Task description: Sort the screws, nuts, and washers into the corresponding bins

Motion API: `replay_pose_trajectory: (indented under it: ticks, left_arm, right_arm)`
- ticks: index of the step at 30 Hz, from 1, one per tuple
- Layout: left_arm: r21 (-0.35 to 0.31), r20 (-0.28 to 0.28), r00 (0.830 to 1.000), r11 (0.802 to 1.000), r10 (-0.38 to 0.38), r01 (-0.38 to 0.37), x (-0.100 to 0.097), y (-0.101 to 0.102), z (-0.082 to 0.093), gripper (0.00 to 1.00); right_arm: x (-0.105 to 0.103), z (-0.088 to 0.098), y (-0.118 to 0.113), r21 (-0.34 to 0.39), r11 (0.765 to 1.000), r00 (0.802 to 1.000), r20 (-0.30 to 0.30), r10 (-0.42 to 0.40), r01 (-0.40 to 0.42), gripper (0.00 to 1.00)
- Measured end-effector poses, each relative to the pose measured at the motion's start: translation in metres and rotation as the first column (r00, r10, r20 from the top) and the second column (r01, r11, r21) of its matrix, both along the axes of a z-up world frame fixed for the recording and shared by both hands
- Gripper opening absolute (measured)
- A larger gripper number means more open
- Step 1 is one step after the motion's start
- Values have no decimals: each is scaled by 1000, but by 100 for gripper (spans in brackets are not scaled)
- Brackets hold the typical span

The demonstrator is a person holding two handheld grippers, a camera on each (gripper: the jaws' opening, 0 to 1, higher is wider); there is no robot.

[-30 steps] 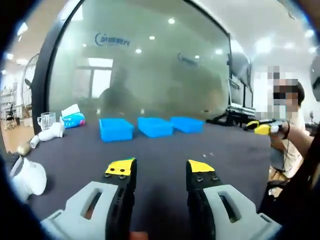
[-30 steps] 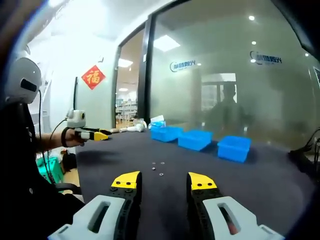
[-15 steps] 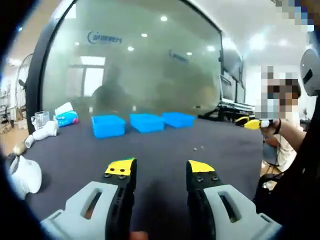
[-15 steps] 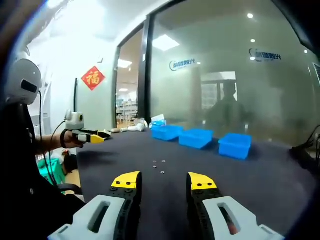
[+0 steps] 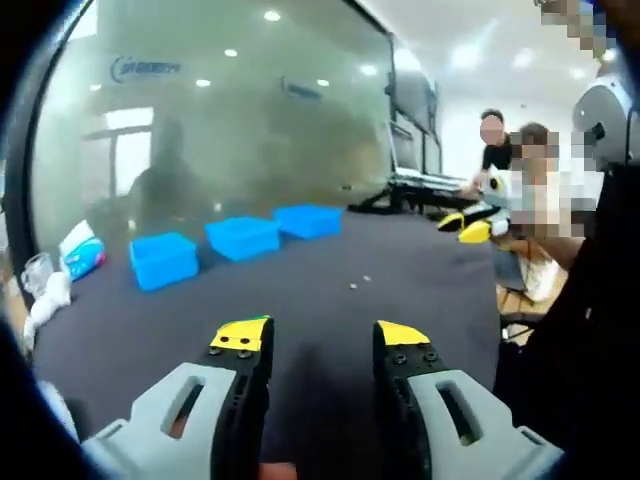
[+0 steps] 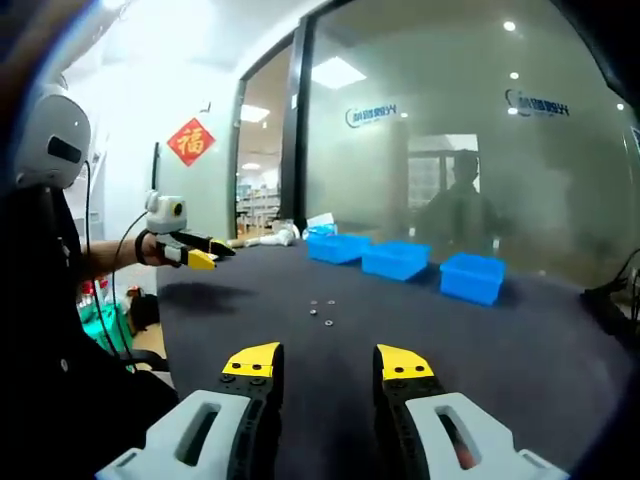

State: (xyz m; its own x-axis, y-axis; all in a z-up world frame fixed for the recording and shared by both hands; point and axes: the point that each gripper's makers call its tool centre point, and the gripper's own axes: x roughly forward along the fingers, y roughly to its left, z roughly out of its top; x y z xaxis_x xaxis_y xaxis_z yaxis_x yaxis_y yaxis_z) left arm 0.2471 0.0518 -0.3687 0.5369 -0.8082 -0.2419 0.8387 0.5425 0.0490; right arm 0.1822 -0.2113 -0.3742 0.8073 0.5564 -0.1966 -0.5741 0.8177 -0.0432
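Both tongs, left (image 5: 318, 345) and right (image 6: 327, 365), gape empty above the dark surface (image 6: 450, 360); small hardware (image 6: 322, 312) lies just short of the blue bins (image 6: 397, 260), awaiting pickup.

Dark table (image 6: 520, 350): three blue bins (image 6: 398, 259), small hardware (image 6: 322, 309).

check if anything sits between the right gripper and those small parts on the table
Nothing visible does. In the right gripper view, the right gripper is open above bare dark table, and the small parts lie straight ahead with no object between. The three blue bins stand farther back, beyond the parts.
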Motion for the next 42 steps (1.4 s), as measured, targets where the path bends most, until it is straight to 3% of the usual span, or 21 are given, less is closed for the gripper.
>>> replay_pose_trajectory:
  ticks: [5, 9, 11, 19, 22, 27, 30, 37, 42]
  left_arm:
    - [93, -15, 993, 988, -119, 120, 5, -28, -4, 39]
    - [162, -21, 980, 966, -200, 201, 14, -51, -5, 39]
    - [204, -31, 969, 947, -247, 248, 19, -65, -7, 39]
    - [270, -99, 927, 887, -361, 374, 26, -111, -15, 39]
    - [331, -143, 901, 838, -411, 434, 25, -122, -25, 38]
    - [388, -196, 875, 784, -443, 484, 26, -135, -39, 35]
    - [402, -230, 864, 764, -448, 504, 30, -144, -45, 33]
    - [383, -303, 849, 760, -433, 525, 39, -154, -52, 23]
    - [414, -326, 840, 733, -435, 540, 42, -156, -64, 21]
  right_arm:
    - [-1, -2, -3, -9, 1000, 1000, -3, -8, 8, 32]
    - [-4, -3, -6, -21, 1000, 1000, -8, -12, 12, 32]
    - [-5, -3, -8, -22, 1000, 1000, -7, -16, 16, 32]
    - [-9, -5, -16, -20, 999, 1000, -8, -30, 30, 32]
    - [-10, -5, -20, -22, 999, 999, -8, -36, 36, 32]
    - [-11, -5, -26, -14, 999, 999, -6, -49, 48, 32]
    - [-11, -7, -27, -9, 999, 999, -7, -50, 50, 32]
    - [-11, -10, -27, -5, 999, 999, -12, -48, 48, 32]
    - [-11, -11, -28, -2, 999, 999, -13, -51, 51, 32]
